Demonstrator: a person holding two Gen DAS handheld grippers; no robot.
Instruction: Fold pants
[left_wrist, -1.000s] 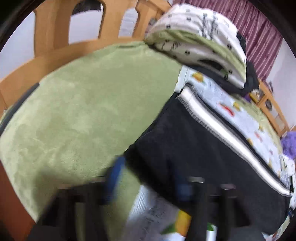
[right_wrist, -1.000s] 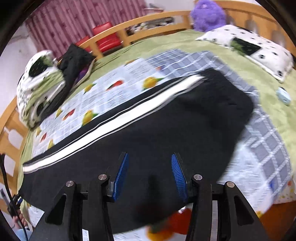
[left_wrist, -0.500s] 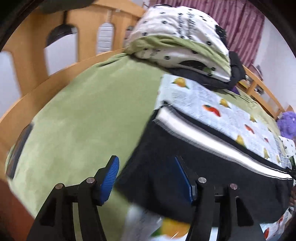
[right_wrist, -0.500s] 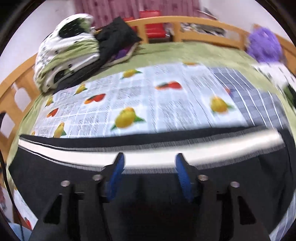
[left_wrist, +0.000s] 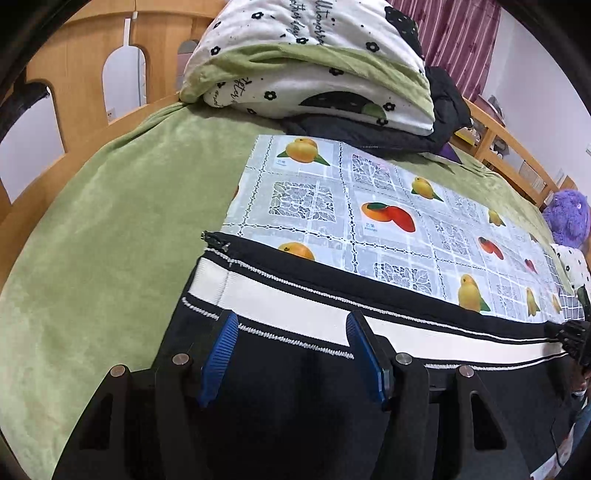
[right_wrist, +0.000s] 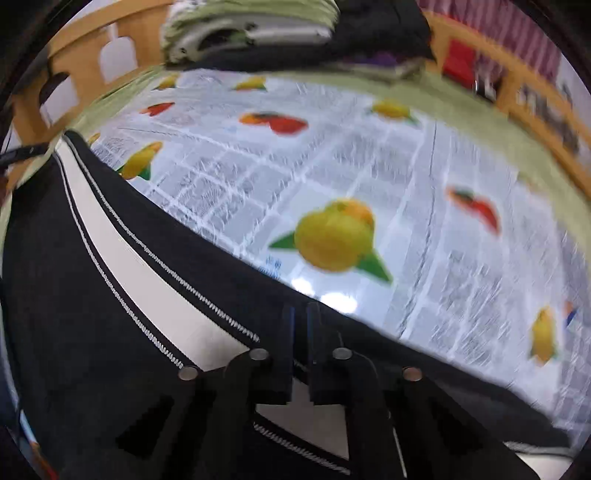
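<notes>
Black pants (left_wrist: 295, 398) with a white side stripe (left_wrist: 280, 306) lie flat on a fruit-print cloth (left_wrist: 388, 206) over a green bed cover. My left gripper (left_wrist: 291, 354) is open, its blue pads either side of the stripe near the pants' left end, just above the fabric. In the right wrist view the pants (right_wrist: 92, 295) and stripe (right_wrist: 155, 280) run diagonally. My right gripper (right_wrist: 300, 325) is shut on the pants' far edge by the stripe. The right gripper also shows at the right edge of the left wrist view (left_wrist: 576, 339).
A folded white and green quilt (left_wrist: 314, 62) on dark clothes sits at the head of the bed. A wooden bed rail (left_wrist: 74, 74) runs along the left and far side. A purple plush toy (left_wrist: 569, 218) lies far right. Green cover (left_wrist: 110, 240) lies left of the pants.
My left gripper moved onto the pants' left end over the stripe. My right gripper moved forward to the far edge and closed on the fabric.
</notes>
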